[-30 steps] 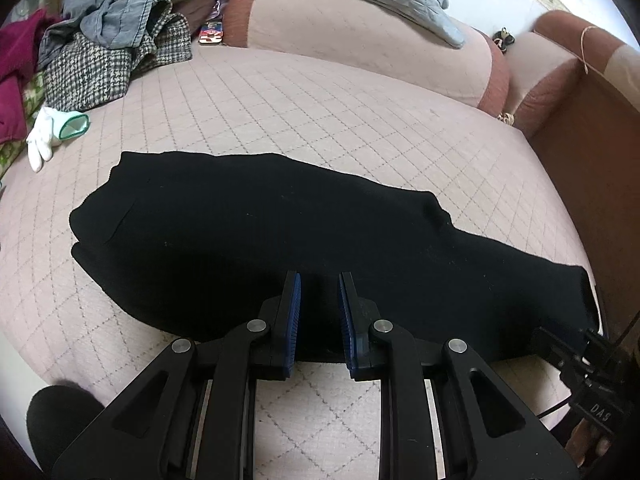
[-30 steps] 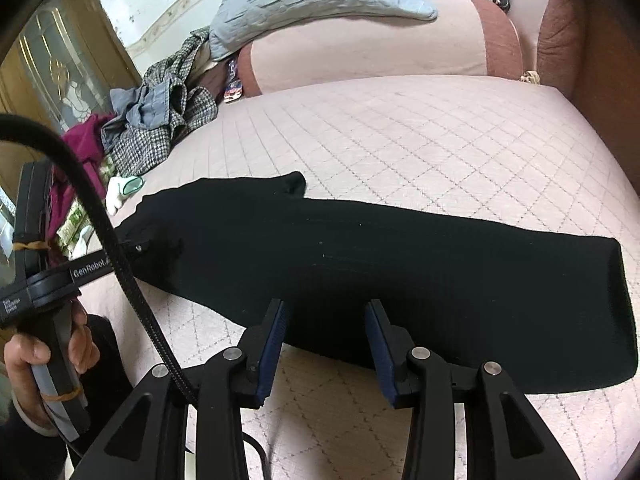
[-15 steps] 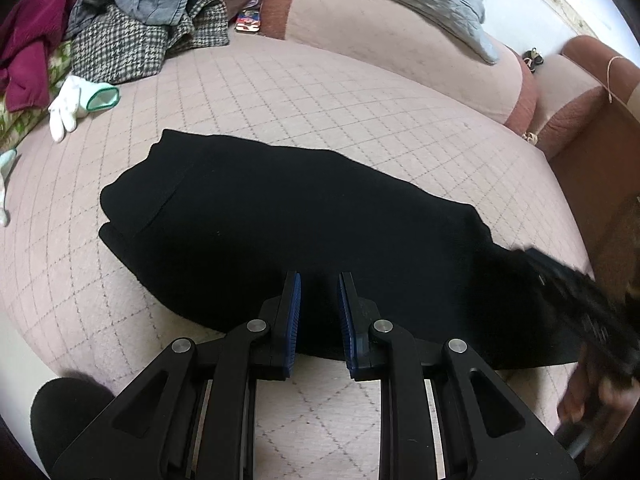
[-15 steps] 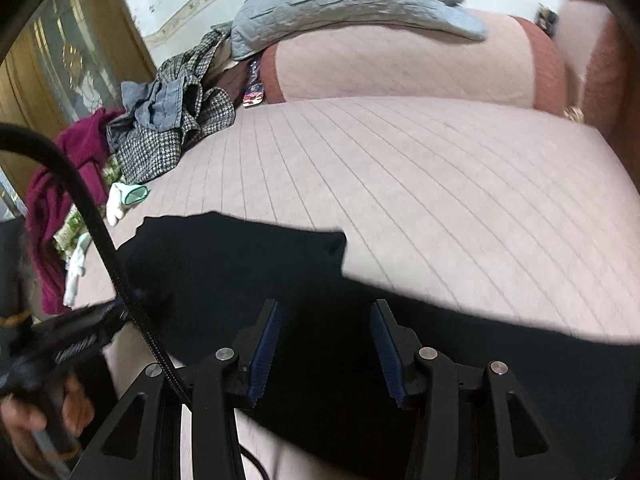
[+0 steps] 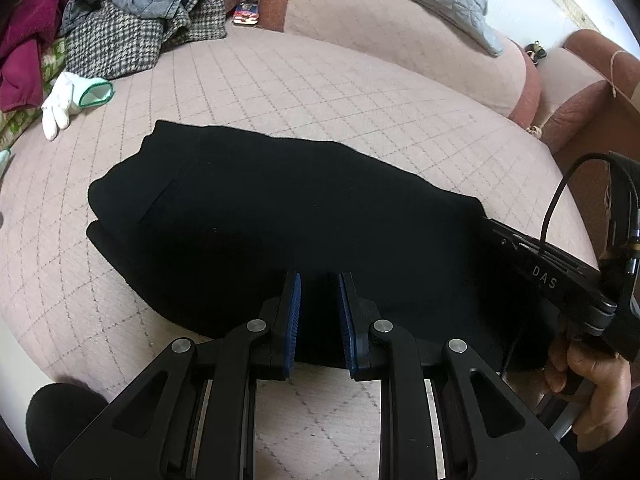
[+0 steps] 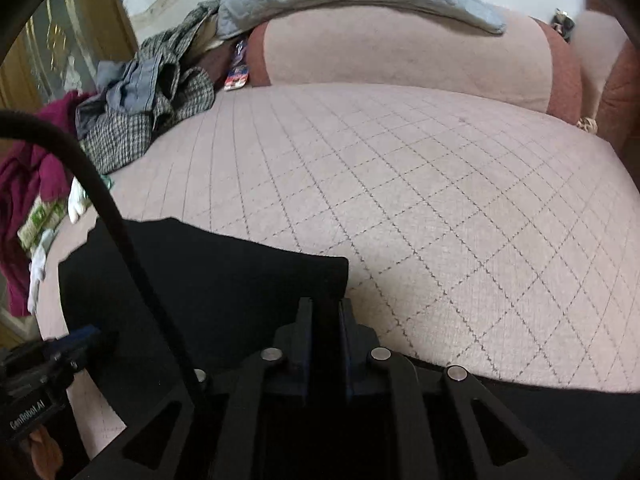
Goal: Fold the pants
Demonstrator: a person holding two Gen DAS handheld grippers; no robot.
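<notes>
right gripper (image 6: 324, 316) clamps pants (image 5: 280, 220) (hem end); left gripper (image 5: 319, 304) hovers, fingers apart.

A: Pants (image 5: 304, 216)?
B: Black, lying flat and lengthwise on the pink quilted bed (image 5: 320, 92), just ahead of the left gripper (image 5: 319, 312).
A: Right side?
B: Leg end is sitting between the right gripper (image 6: 325, 320) fingers, folded edge showing.

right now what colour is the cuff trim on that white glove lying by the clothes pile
Green, on the white glove; clearest in the left wrist view.
</notes>
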